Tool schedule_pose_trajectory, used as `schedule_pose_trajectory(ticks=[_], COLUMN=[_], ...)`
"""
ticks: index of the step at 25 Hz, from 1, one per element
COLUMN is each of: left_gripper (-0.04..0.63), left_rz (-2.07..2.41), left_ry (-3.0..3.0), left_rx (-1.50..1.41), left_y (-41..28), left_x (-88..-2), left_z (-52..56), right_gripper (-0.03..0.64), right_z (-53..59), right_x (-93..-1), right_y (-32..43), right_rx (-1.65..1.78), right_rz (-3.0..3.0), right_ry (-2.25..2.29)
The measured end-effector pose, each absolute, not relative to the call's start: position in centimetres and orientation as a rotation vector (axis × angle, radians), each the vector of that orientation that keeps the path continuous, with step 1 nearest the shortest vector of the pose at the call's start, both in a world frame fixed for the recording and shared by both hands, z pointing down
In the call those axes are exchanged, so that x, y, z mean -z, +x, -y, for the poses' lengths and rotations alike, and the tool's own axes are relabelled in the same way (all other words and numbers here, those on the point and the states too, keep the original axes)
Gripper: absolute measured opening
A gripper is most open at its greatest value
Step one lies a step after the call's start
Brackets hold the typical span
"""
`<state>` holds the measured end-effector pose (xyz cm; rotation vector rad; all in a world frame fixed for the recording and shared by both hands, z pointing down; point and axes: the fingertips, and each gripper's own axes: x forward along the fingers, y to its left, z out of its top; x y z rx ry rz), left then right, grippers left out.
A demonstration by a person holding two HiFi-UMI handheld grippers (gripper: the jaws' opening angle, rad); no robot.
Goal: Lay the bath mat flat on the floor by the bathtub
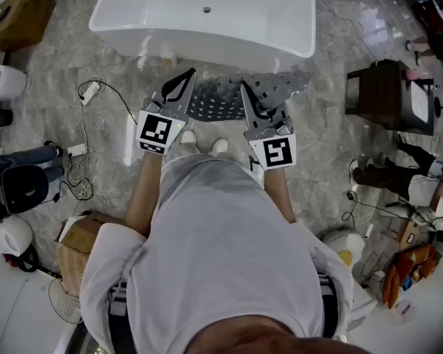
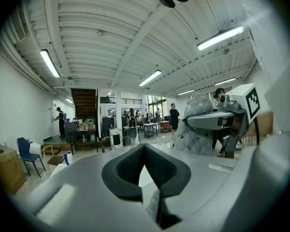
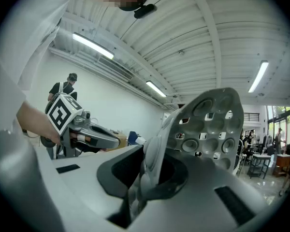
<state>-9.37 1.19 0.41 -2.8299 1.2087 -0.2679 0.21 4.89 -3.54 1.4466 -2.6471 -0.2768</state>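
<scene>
Left gripper (image 1: 186, 78) and right gripper (image 1: 245, 91) each pinch the bath mat (image 1: 221, 100), held above the floor (image 1: 332, 146) just before the bathtub (image 1: 207, 32). Its long axis runs parallel to the tub's near wall, and the free end trails past the right gripper.

Out to the left of the left gripper (image 1: 186, 80), a white power strip (image 1: 90, 89) lies on the grey stone floor (image 1: 332, 43), and its cable (image 1: 77, 172) loops back along the tiles. Farther left and ahead sits a brown cardboard box (image 1: 18, 17); a second carton (image 1: 80, 242) stands behind that gripper. Well to the right of the right gripper (image 1: 245, 91) stands a dark wooden cabinet (image 1: 384, 94). Ahead of the left gripper are a dark staircase (image 2: 83, 104), a blue chair (image 2: 25, 150), a standing person (image 2: 174, 116) and ceiling strip lights (image 2: 50, 63).
</scene>
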Motion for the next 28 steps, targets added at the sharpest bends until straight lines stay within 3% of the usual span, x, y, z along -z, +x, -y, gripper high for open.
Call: schedule_pose_trajectory(ticks=[28], left_gripper=[-0.002], left_rz=[-1.232], left_ry=[-2.766], left_rx=[0.14], left_y=[-9.6], left_x=[-0.4], left_z=[3.1], right_gripper=[0.025], right_z=[-1.6], right_x=[0.6], right_y=[6.4], right_rx=[0.131], right_rz=[2.544], right_ry=[1.586])
